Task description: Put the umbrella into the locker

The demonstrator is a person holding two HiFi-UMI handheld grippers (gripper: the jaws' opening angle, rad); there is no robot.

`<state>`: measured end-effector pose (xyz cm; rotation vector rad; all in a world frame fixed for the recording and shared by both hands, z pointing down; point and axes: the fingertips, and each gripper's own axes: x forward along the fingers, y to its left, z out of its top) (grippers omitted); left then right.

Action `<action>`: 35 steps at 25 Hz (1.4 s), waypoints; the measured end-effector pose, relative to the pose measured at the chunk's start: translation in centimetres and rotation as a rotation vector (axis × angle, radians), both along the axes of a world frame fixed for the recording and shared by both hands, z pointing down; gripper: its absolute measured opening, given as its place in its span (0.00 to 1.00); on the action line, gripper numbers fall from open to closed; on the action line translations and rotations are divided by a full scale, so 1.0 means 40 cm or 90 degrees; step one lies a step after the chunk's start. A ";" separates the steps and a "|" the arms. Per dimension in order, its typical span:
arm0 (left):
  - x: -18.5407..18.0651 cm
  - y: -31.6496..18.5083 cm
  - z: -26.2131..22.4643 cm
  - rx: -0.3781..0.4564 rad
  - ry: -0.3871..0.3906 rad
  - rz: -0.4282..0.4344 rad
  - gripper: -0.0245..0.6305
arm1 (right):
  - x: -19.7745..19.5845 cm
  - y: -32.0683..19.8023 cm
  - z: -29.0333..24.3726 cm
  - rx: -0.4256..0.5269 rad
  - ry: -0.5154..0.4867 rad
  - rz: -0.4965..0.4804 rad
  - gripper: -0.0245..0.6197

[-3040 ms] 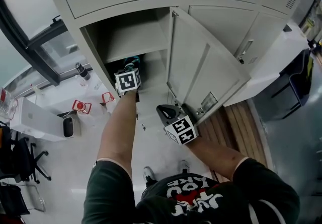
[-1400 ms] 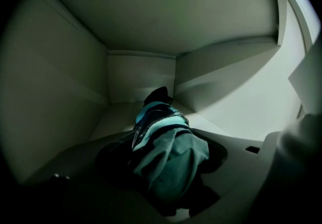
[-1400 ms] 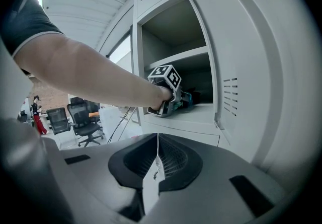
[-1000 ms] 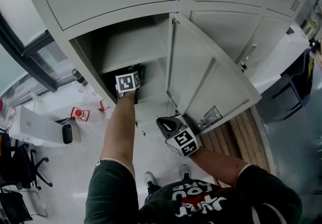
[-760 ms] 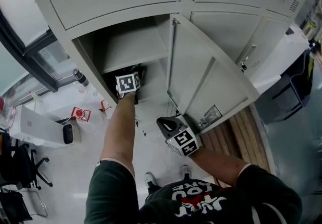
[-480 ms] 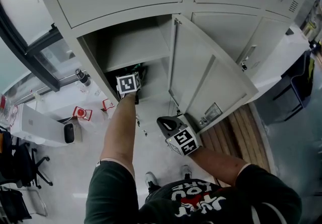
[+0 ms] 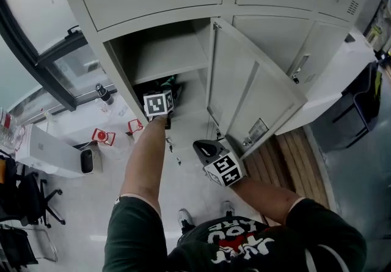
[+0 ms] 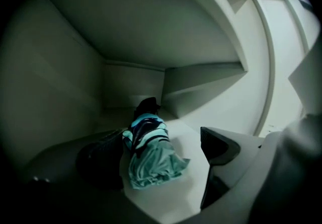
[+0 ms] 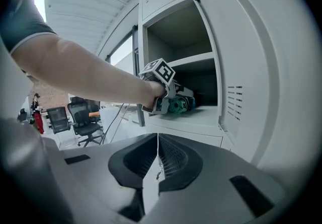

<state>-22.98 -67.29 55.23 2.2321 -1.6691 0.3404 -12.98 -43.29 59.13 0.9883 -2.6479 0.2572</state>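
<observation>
The folded umbrella [image 8: 148,150], teal with dark stripes, lies on the floor of the open locker compartment [image 7: 183,102], its black handle pointing to the back wall. My left gripper [image 8: 158,165] reaches into the compartment and stands open. The umbrella's loose cloth end lies between the jaws, and neither pad presses on it. In the head view only the left gripper's marker cube [image 7: 159,104] and a bit of the umbrella [image 7: 173,88] show. My right gripper [image 9: 156,155] hangs outside, below the open door [image 7: 244,90], with its jaws shut on nothing.
A shelf [image 7: 165,57] roofs the compartment low over the umbrella. The door stands swung out to the right, and the neighbouring lockers [image 7: 287,38] are closed. A white box [image 7: 49,151], red items [image 7: 102,136] and office chairs [image 7: 24,203] sit on the floor at left; wooden slats [image 7: 293,154] lie at right.
Three seconds ago the umbrella stuck out of the left gripper at the locker's mouth; now it lies further inside. The left hand has drawn slightly back. The right gripper has stayed put.
</observation>
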 end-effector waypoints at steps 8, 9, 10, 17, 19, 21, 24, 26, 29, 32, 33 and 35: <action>0.046 0.085 -0.038 0.001 0.026 0.046 0.76 | 0.014 0.021 -0.021 0.006 -0.003 0.002 0.09; 0.053 0.099 -0.043 0.002 0.031 0.053 0.76 | 0.016 0.024 -0.025 0.007 -0.004 0.001 0.09; 0.060 0.113 -0.048 0.002 0.036 0.060 0.76 | 0.017 0.028 -0.029 0.009 -0.005 0.001 0.09; 0.093 0.220 -0.093 0.029 0.065 0.120 0.76 | 0.035 0.040 -0.054 0.010 -0.010 -0.001 0.09; 0.096 0.263 -0.104 0.036 0.070 0.137 0.76 | 0.037 0.044 -0.067 0.013 -0.013 -0.004 0.09; 0.094 0.310 -0.113 0.042 0.077 0.150 0.76 | 0.038 0.050 -0.079 0.016 -0.014 -0.009 0.09; 0.084 0.380 -0.125 0.053 0.084 0.162 0.76 | 0.039 0.058 -0.094 0.019 -0.013 -0.019 0.09; 0.077 0.426 -0.133 0.064 0.090 0.169 0.76 | 0.039 0.061 -0.103 0.019 -0.015 -0.024 0.09; 0.061 0.495 -0.139 0.078 0.088 0.176 0.76 | 0.040 0.066 -0.120 0.021 -0.018 -0.032 0.09; 0.038 0.562 -0.133 0.088 0.094 0.171 0.74 | 0.047 0.068 -0.132 0.023 -0.017 -0.038 0.09; 0.028 0.584 -0.129 0.090 0.100 0.165 0.72 | 0.050 0.070 -0.135 0.023 -0.017 -0.040 0.09; 0.007 0.626 -0.119 0.096 0.111 0.150 0.64 | 0.050 0.072 -0.141 0.023 -0.016 -0.046 0.09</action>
